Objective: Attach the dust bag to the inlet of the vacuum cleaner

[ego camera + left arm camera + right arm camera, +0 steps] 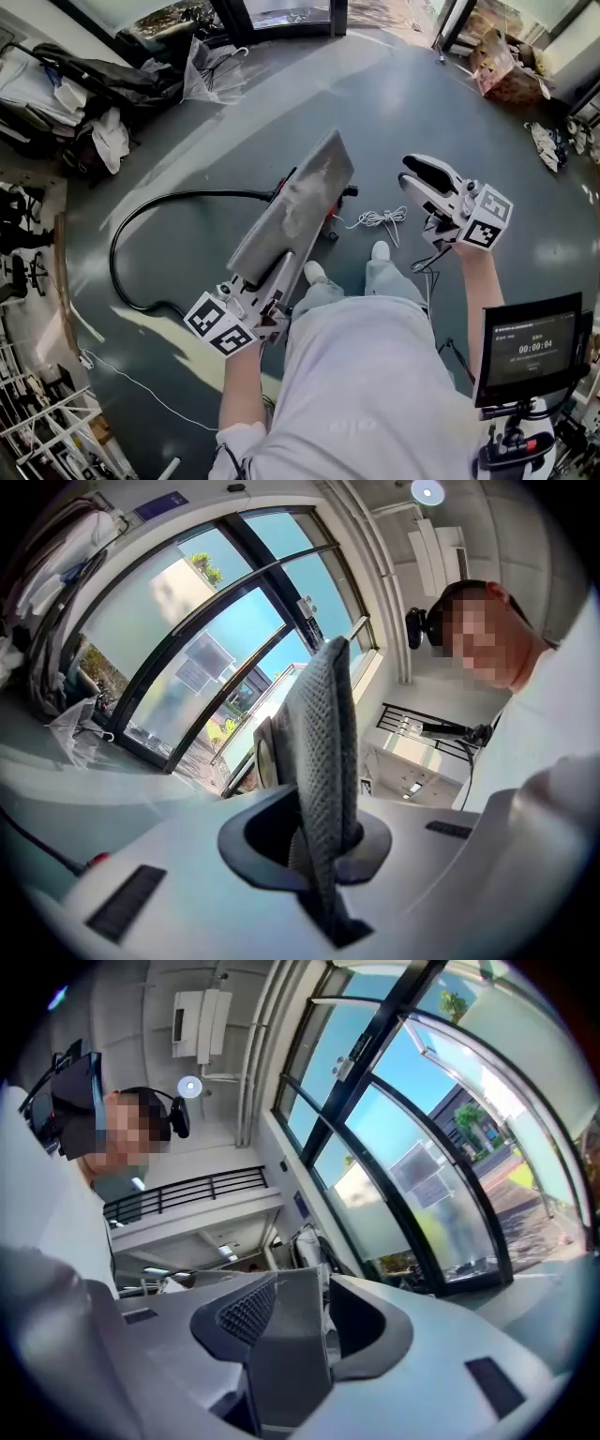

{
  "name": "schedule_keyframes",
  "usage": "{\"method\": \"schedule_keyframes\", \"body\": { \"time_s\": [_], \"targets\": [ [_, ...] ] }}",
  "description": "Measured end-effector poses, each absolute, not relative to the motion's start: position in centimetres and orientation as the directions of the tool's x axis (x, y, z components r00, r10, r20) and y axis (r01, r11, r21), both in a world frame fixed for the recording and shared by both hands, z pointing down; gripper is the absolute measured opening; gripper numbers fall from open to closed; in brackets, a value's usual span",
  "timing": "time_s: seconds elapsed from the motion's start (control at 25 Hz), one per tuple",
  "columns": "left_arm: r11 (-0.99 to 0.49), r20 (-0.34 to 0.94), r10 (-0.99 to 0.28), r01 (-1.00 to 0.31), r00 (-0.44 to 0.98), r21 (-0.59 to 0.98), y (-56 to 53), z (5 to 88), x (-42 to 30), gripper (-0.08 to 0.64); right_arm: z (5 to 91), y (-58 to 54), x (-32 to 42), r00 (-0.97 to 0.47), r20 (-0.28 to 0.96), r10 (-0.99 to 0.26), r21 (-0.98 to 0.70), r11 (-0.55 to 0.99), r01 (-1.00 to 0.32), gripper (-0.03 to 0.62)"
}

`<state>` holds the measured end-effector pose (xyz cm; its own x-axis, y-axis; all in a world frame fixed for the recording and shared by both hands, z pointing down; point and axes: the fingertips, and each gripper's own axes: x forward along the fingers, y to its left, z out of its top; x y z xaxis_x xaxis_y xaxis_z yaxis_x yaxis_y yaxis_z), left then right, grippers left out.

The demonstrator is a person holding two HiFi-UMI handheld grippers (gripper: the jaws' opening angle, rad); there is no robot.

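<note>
The dust bag [298,202], a flat grey fabric sheet, is held out level in front of me above the floor. My left gripper [270,286] is shut on its near edge; in the left gripper view the woven bag [323,752] stands edge-on between the closed left gripper [319,847] jaws. The bag mostly hides the vacuum cleaner; only its black hose [131,234], a red part [279,187] and a wheel [349,191] show. My right gripper [412,173] hovers to the right of the bag, apart from it. Its view shows the right gripper [326,1321] slightly open and holding nothing.
A white cord [380,218] lies on the grey floor beside my shoes [314,272]. A screen on a stand [534,347] is at the lower right. Clothes [94,112] pile up at the far left, boxes [506,66] at the far right, a white rack [47,431] at the lower left.
</note>
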<state>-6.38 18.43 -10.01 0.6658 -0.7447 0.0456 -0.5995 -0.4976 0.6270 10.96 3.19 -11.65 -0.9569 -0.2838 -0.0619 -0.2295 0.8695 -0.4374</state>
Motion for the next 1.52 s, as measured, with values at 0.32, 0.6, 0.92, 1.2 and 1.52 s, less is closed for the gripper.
{"method": "schedule_keyframes", "body": {
  "time_s": [0.32, 0.6, 0.92, 1.2, 1.52],
  "targets": [
    [-0.497, 0.098, -0.712, -0.598, 0.695, 0.628, 12.7, -8.5, -4.6, 0.015, -7.7, -4.6, 5.1, -0.949, -0.043, 0.313, -0.469, 0.832, 0.296, 0.270],
    [-0.543, 0.123, -0.667, -0.592, 0.735, 0.596, 13.8, -9.8, -5.3, 0.015, -8.4, -1.7, 1.2, -0.801, -0.082, 0.593, -0.459, 0.691, 0.559, 0.270],
    [-0.551, 0.248, -0.638, -0.658, 0.729, 0.514, 14.9, -8.6, -5.0, 0.015, -9.6, 4.1, -1.0, -0.658, -0.100, 0.746, -0.435, 0.562, 0.703, 0.264],
    [-0.507, 0.296, -0.709, -0.755, 0.640, 0.417, 14.4, -7.9, -6.9, 0.017, -9.3, 3.7, -1.7, -0.710, -0.045, 0.702, -0.387, 0.643, 0.661, 0.021],
    [-0.478, 0.311, -0.767, -0.823, 0.562, 0.307, 12.9, -8.3, -7.4, 0.111, -8.9, 4.4, -0.5, -0.675, 0.028, 0.737, -0.327, 0.645, 0.691, 0.020]
  ]
}}
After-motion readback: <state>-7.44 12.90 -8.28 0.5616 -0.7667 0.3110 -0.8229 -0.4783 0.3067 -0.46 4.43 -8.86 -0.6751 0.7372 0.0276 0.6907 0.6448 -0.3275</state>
